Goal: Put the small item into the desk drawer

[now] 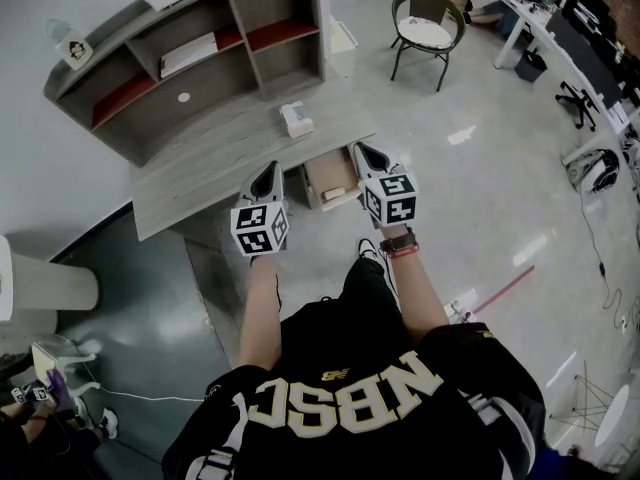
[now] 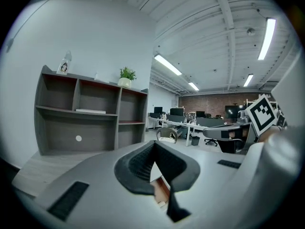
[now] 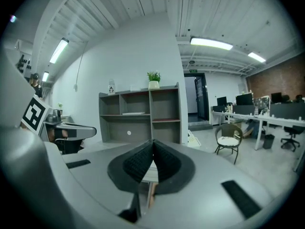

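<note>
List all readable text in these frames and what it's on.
"NBSC": on the person's black shirt, seen upside down in the head view.
Small box on the desk: print too small to read.
Green sign in the right gripper view: too small to read.

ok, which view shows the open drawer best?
Head view: the drawer is pulled out from under the desk, and its inside is seen from above. Both gripper views catch only what looks like a brownish sliver of it, low in frame.
</note>
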`<state>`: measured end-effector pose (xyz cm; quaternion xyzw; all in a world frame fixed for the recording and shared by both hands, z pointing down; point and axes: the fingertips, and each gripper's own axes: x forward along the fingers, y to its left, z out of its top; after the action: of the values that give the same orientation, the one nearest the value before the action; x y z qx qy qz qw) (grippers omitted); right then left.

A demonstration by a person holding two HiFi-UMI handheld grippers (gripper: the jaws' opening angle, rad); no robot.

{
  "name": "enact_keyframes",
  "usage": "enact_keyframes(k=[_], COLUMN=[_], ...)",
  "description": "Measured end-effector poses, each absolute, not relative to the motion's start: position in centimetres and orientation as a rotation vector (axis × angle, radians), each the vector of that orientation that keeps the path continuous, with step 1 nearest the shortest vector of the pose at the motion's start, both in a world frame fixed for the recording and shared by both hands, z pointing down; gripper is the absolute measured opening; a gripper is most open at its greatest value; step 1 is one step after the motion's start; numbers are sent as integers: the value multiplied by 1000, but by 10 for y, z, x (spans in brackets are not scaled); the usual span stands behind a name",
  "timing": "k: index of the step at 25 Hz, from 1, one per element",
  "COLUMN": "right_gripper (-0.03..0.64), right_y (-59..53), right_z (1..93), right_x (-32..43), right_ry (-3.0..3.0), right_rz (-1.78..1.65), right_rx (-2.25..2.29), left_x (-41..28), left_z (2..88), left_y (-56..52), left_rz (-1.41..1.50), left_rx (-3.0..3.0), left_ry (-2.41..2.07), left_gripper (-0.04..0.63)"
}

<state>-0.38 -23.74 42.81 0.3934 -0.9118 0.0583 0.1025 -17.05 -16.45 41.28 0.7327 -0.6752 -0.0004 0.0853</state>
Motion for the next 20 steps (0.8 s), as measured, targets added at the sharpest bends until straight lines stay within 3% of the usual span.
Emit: enact_keyframes(k=[20], right_gripper=[8], right_y=[-230], right_z=[414], right_x=[20], right_ry=[-2702], right_rz=[150], right_rx=[1247], left_x=[-153], left_z=[400], left_y=[-165], left_rz=[-37], left_rx=[2217], left_ry=[-2062], left_gripper=[12])
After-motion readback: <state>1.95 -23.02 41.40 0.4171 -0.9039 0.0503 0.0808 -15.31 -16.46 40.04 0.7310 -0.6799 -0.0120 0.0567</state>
